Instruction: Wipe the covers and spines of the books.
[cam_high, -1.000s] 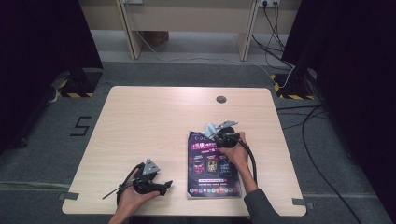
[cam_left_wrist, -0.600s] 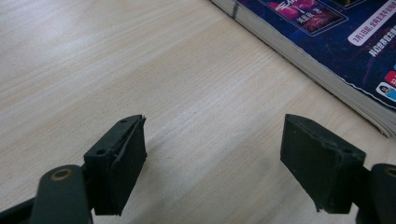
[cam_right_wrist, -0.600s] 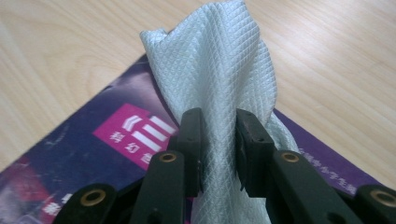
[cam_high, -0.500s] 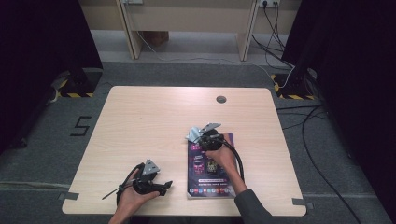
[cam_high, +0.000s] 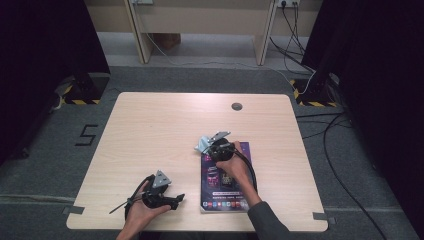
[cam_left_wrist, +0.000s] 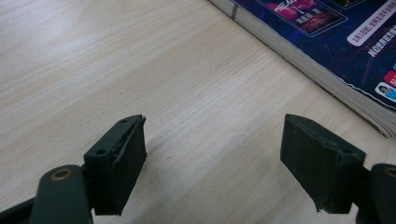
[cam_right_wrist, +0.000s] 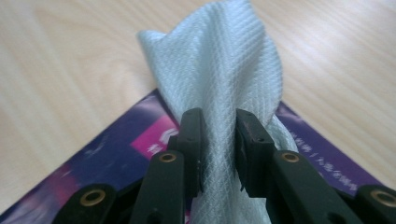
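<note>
A purple-covered magazine (cam_high: 225, 182) lies flat on the wooden table (cam_high: 160, 130), right of centre near the front. My right gripper (cam_right_wrist: 218, 154) is shut on a pale blue-white wiping cloth (cam_right_wrist: 224, 74), which bunches up between its jaws over the magazine's far left corner (cam_right_wrist: 140, 140). From above, the cloth (cam_high: 203, 144) shows at that corner in front of the right gripper (cam_high: 212, 146). My left gripper (cam_high: 176, 199) rests near the front edge, left of the magazine, jaws wide open over bare wood (cam_left_wrist: 210, 154). The magazine's edge (cam_left_wrist: 327, 60) runs past its right jaw.
A round cable hole (cam_high: 236, 106) sits in the table's far right part. Beyond the table are desk legs and cables on grey carpet (cam_high: 200, 75). Black curtains (cam_high: 380, 75) stand at both sides. A floor mark shaped like a 5 (cam_high: 88, 135) lies left.
My right gripper has carried the cloth leftward across the top of the magazine, from its far right part to its far left corner. The left gripper has stayed put.
</note>
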